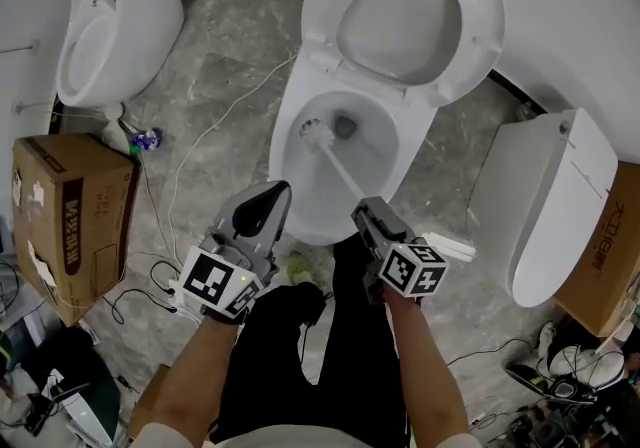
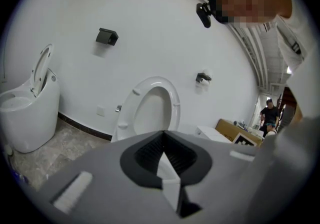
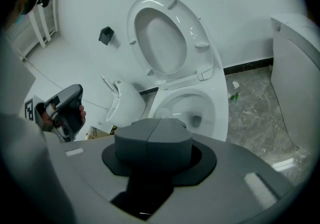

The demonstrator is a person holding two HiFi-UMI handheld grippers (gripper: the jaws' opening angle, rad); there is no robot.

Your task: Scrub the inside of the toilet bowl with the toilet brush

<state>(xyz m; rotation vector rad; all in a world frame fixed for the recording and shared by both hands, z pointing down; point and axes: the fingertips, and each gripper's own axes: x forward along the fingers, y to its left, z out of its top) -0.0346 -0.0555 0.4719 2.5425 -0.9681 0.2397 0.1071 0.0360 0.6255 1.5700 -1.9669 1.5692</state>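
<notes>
The white toilet bowl (image 1: 288, 141) stands in the middle with seat and lid (image 1: 400, 26) raised. The toilet brush's white head (image 1: 317, 130) rests inside the bowl near the drain, and its thin handle (image 1: 345, 176) slants back toward me. My right gripper (image 1: 362, 211) is shut on the handle's near end, just over the bowl's front rim. In the right gripper view the shut gripper (image 3: 154, 140) hides the handle, with the bowl (image 3: 187, 110) beyond. My left gripper (image 1: 268, 198) hovers open and empty at the front-left rim. In its own view this gripper (image 2: 165, 155) faces the raised seat (image 2: 152, 108).
A second toilet (image 1: 100, 26) stands far left and a white closed unit (image 1: 540, 206) at the right. Cardboard boxes (image 1: 70, 221) sit at left and at the right edge (image 1: 605, 246). White cables (image 1: 200, 146) trail over the grey floor. A person (image 2: 270, 115) stands far off.
</notes>
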